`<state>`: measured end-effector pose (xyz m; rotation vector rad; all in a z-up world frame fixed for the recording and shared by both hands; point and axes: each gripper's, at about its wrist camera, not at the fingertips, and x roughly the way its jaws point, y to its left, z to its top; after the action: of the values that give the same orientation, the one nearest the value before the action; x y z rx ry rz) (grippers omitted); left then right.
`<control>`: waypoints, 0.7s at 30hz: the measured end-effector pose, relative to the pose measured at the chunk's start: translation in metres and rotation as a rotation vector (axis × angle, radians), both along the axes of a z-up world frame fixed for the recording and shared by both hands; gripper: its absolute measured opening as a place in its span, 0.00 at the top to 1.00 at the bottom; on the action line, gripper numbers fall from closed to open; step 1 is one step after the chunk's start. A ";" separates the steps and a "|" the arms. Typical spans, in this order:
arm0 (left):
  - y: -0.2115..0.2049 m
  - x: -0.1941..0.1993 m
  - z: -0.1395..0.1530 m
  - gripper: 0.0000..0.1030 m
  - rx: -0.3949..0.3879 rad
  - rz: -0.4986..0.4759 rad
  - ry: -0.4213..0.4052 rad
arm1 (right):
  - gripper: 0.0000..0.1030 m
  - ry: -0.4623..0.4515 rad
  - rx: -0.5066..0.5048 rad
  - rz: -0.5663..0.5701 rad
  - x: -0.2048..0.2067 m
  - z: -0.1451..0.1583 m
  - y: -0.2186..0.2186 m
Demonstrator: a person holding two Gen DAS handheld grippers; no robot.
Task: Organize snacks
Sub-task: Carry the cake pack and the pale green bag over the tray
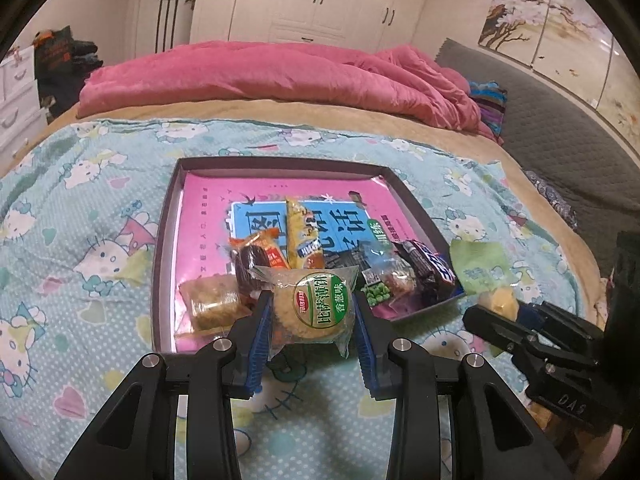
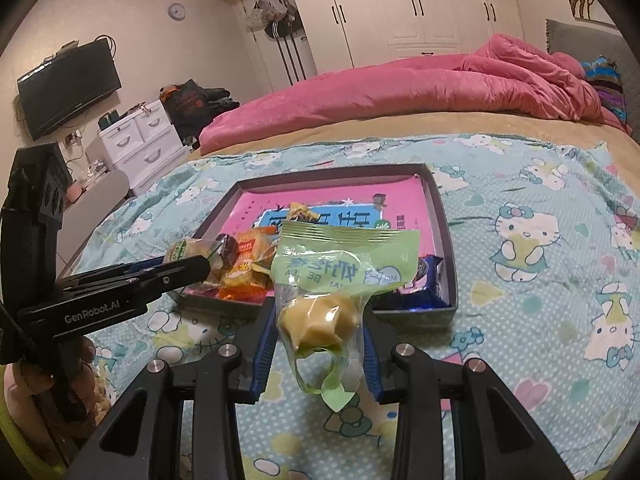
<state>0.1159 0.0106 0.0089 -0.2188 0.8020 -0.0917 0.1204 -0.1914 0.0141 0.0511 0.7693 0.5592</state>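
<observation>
While both claws hang over the near edge of the tray, each grips a snack:

Landmark: the dark shallow tray (image 1: 168, 216) on the cartoon-cat blanket (image 1: 80, 208), its floor covered by a pink sheet (image 1: 208, 216).
Left gripper (image 1: 311, 320): clenched on a round cracker pack (image 1: 316, 304) in clear wrap with a green label, the blue pads (image 1: 260, 332) pressing its sides; the pack hangs over the tray's near edge.
Right gripper (image 2: 320, 332): clenched on a pale green bag (image 2: 340, 268) with yellowish lumps in its clear lower part; the bag stands upright just in front of the tray's near wall.
Right gripper, seen from the left: beside the tray's near right corner, the green bag sticking up from it.
Other snacks: orange packet (image 1: 264, 246), long yellow packet (image 1: 300, 232), green pea packet (image 1: 378, 292) and dark bar (image 1: 430, 268), all crowded in the tray's near half.
Far half of the tray: bare pink sheet.
Behind the tray: a pink quilt (image 1: 280, 80) heaped across the bed.
</observation>
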 end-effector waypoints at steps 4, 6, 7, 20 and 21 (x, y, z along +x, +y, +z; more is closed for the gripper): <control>0.002 0.006 -0.001 0.62 -0.003 0.005 -0.004 | 0.63 -0.012 0.008 -0.008 0.009 0.004 0.000; 0.002 0.009 -0.001 0.62 -0.001 0.006 -0.007 | 0.63 -0.021 0.009 -0.010 0.014 0.006 0.001; 0.002 0.010 -0.001 0.62 -0.002 0.006 -0.009 | 0.63 -0.025 0.011 -0.013 0.016 0.007 0.002; 0.000 0.019 -0.004 0.62 0.002 -0.003 -0.023 | 0.63 -0.041 0.029 -0.025 0.034 0.011 -0.001; 0.000 0.020 -0.004 0.62 0.005 -0.005 -0.022 | 0.63 -0.041 0.031 -0.028 0.036 0.011 -0.002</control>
<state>0.1354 0.0103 0.0044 -0.2107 0.7804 -0.0965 0.1562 -0.1929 0.0255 0.0789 0.7191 0.5436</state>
